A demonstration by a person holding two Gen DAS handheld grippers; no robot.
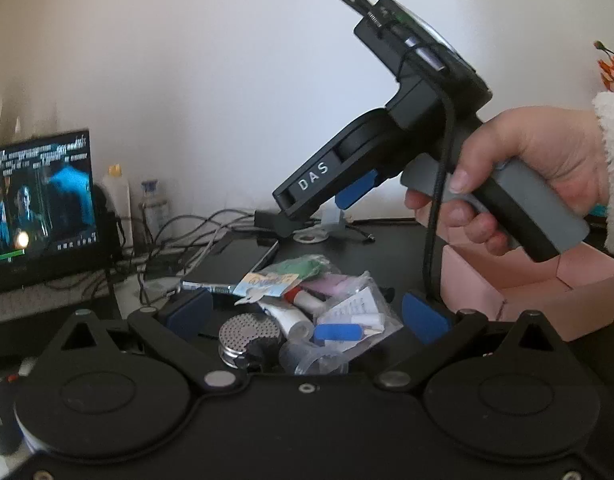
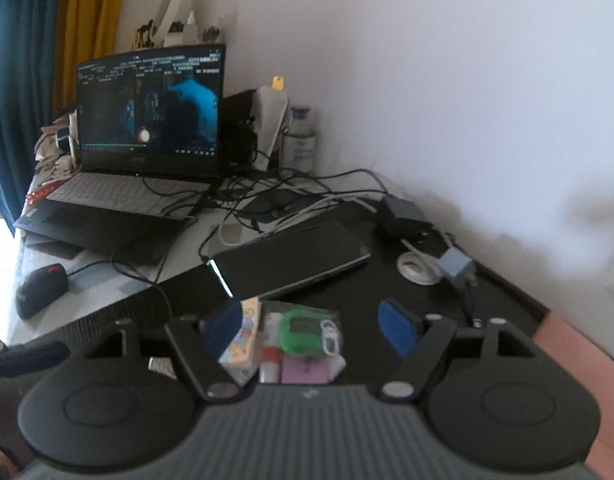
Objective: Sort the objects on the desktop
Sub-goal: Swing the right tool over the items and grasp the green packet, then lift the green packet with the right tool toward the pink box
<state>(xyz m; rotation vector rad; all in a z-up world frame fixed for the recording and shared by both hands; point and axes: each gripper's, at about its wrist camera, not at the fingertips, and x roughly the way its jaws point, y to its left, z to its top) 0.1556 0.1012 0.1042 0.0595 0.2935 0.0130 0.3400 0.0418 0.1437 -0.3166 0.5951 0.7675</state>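
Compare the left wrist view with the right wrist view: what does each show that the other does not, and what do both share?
Only the left wrist view shows the right gripper held in a hand, a round perforated metal piece and most of the pink box. Only the right wrist view shows the black mouse, the laptop keyboard and the curtains. Both share the lit laptop screen, the green case in the pile of small items, the flat dark tablet and tangled cables.

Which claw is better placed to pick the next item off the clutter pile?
Left, probably. The left claw stands open with the pile of small items between its fingers. The right claw, also open, hangs higher and further back, over the green case. The pink box sits beside the pile.
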